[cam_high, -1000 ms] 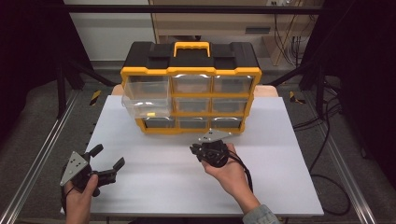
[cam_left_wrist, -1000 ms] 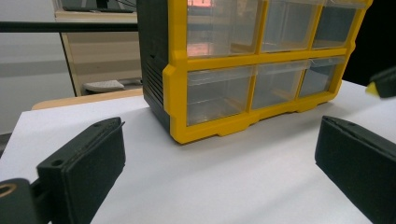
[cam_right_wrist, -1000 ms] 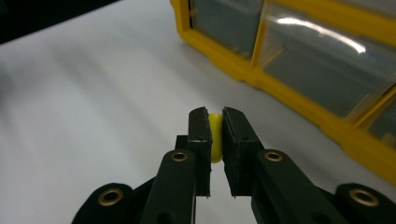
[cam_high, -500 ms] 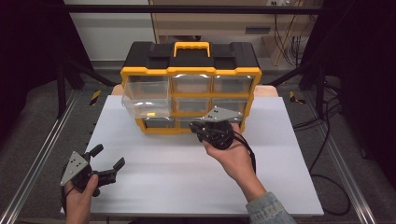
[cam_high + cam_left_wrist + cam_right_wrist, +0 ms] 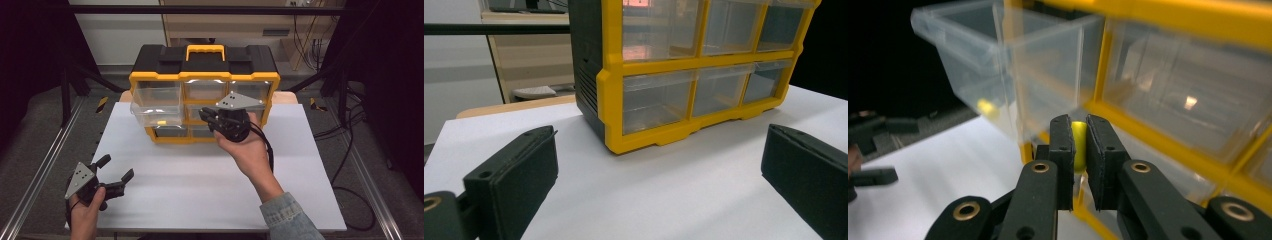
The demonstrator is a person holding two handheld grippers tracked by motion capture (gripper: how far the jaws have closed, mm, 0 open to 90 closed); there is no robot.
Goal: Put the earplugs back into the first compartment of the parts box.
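Small yellow plastic piece [image 5: 1078, 145]: clamped between closed right gripper [image 5: 1079, 150], raised before yellow-and-black drawer organiser [image 5: 205, 75] at worktop's far edge; clear pulled-out drawer [image 5: 156, 110] alongside. Left gripper [image 5: 112, 172]: wide open, empty, near-left corner.

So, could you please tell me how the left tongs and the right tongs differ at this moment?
The left tongs stand wide open with nothing between them; the right tongs are shut on a small yellow piece. The left tongs sit low at the near left corner of the table; the right tongs are raised in front of the organizer, beside its pulled-out drawer. Both have black jaws and a grey plate.
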